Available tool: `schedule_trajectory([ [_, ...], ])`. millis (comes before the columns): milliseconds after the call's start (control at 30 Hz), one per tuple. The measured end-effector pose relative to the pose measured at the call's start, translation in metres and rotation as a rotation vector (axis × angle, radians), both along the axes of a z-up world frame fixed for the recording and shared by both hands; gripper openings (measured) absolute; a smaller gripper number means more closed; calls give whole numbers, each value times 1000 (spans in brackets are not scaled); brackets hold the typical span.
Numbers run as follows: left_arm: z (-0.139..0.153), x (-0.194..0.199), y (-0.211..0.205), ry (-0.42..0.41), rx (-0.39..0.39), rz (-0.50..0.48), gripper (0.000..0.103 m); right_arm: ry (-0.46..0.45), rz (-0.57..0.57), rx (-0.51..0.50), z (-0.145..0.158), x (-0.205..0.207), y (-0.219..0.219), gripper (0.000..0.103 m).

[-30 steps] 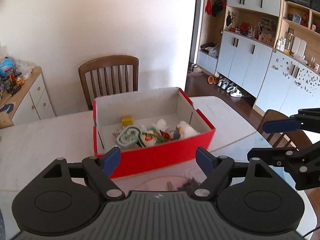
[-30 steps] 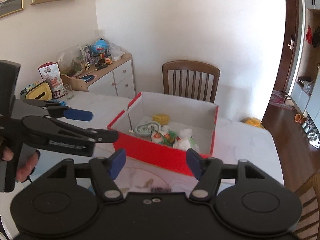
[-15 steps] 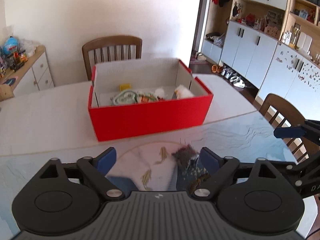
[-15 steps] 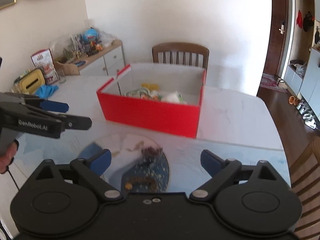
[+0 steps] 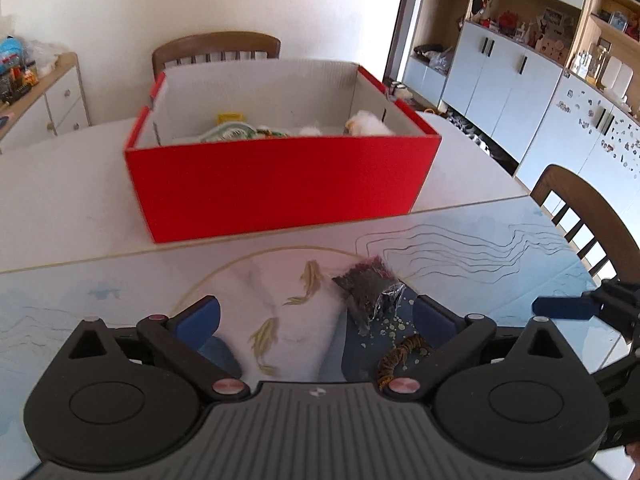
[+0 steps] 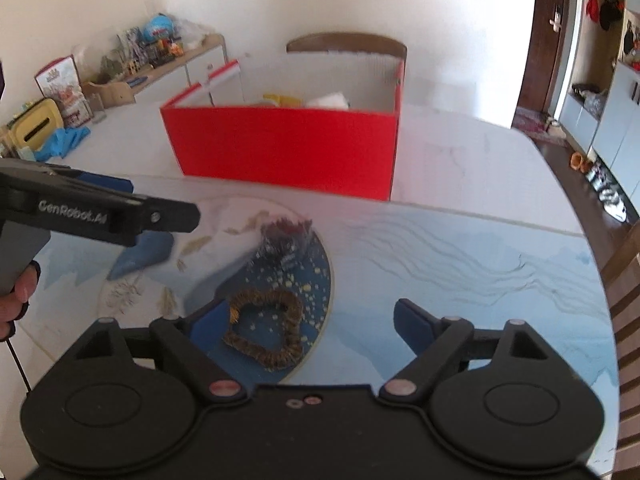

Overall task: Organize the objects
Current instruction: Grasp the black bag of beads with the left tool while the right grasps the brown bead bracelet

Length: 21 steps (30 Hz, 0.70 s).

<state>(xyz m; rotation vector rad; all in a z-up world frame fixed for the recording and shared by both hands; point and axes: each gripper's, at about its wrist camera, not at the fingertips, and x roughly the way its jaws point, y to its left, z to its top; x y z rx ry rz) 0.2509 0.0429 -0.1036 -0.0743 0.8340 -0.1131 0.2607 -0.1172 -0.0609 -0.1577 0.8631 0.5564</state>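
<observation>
Nearest: right gripper (image 6: 308, 322) spread wide, holding nothing, low over the counter (image 6: 460, 248). Just in front of its left finger, a gold tinsel ring (image 6: 262, 330), lying flat on the printed mat (image 6: 440, 264). Risk here: a thin, soft loop, easy to pinch only at some loose fibres, then to slip out on the lift; also easy to push along the smooth mat instead of catching it.

A little farther: left gripper (image 5: 316, 314) also wide apart and empty, seen from the side in the right view. Ahead of it, toward its right finger, a small clear bag of dark bits (image 5: 370, 286) on the mat. Possible trouble: crinkled slippery film, contents shifting, maybe a weak grip at one corner; cannot tell if the bag is sealed, so perhaps spilling.

Both grippers near each other above the same patch, so some danger of collision when reaching together.

Farthest: red box (image 5: 280, 184), open, already holding several things. High front wall, likely to be knocked by a low carry.
</observation>
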Motion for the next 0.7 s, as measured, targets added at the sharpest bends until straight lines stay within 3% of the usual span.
schedule_trajectory([
  [367, -32, 34, -26, 19, 1, -56, 103, 64, -1, -60, -39, 17, 17, 71],
  [700, -52, 53, -34, 50, -22, -39, 102, 55, 22, -65, -44, 22, 30, 60],
])
